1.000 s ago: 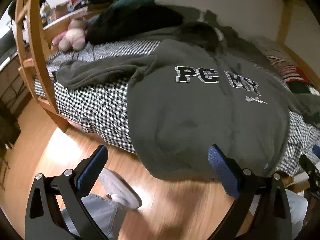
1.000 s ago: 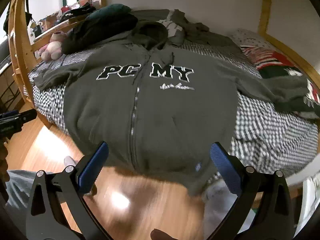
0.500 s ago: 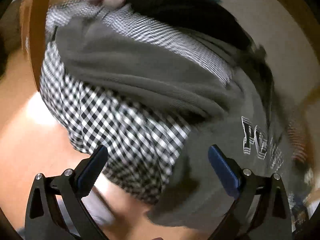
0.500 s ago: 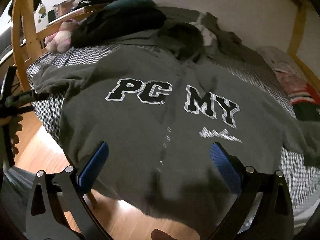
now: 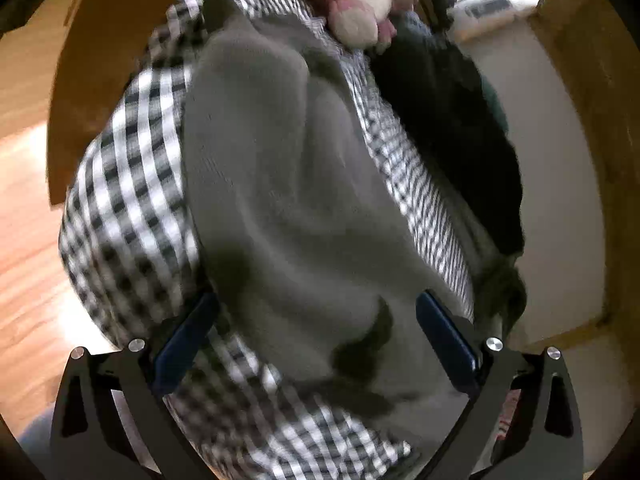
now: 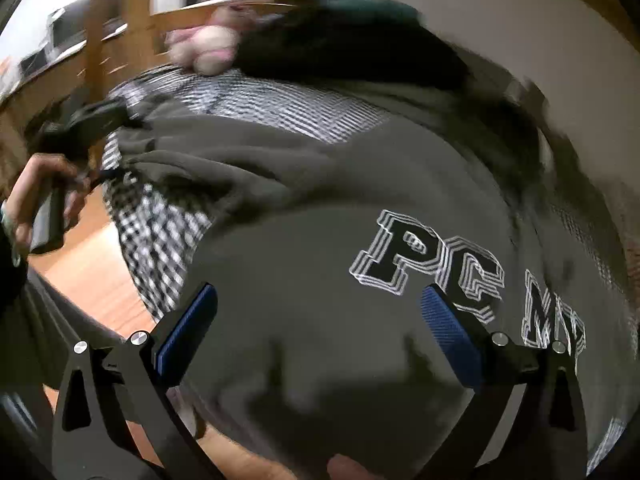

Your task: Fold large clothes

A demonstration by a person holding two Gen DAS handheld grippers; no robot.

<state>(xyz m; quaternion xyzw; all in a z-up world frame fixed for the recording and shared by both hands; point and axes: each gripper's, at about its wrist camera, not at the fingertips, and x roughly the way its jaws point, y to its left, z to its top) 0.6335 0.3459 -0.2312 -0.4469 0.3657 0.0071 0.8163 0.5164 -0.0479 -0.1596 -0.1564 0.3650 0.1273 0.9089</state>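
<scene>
A large grey zip hoodie [image 6: 320, 288] with black and white lettering lies spread on the checked bedsheet [image 6: 152, 232]. Its left sleeve [image 5: 280, 184] fills the left wrist view, lying along the sheet [image 5: 128, 184]. My left gripper [image 5: 316, 336] is open, its blue pads low over the sleeve with cloth between them. In the right wrist view that left gripper [image 6: 108, 144] shows at the sleeve's end, held by a hand [image 6: 36, 192]. My right gripper [image 6: 320, 320] is open just above the hoodie's chest, left of the lettering.
A pink and white plush toy [image 5: 356, 0] sits at the head of the bed beside a dark pile of clothes [image 6: 352, 40]. A wooden bed frame [image 5: 92, 60] stands at the left, with wooden floor [image 5: 28, 240] below.
My left gripper has swung left and dropped close onto the sleeve. My right gripper has moved in over the hoodie's chest and turned left. Both stay open.
</scene>
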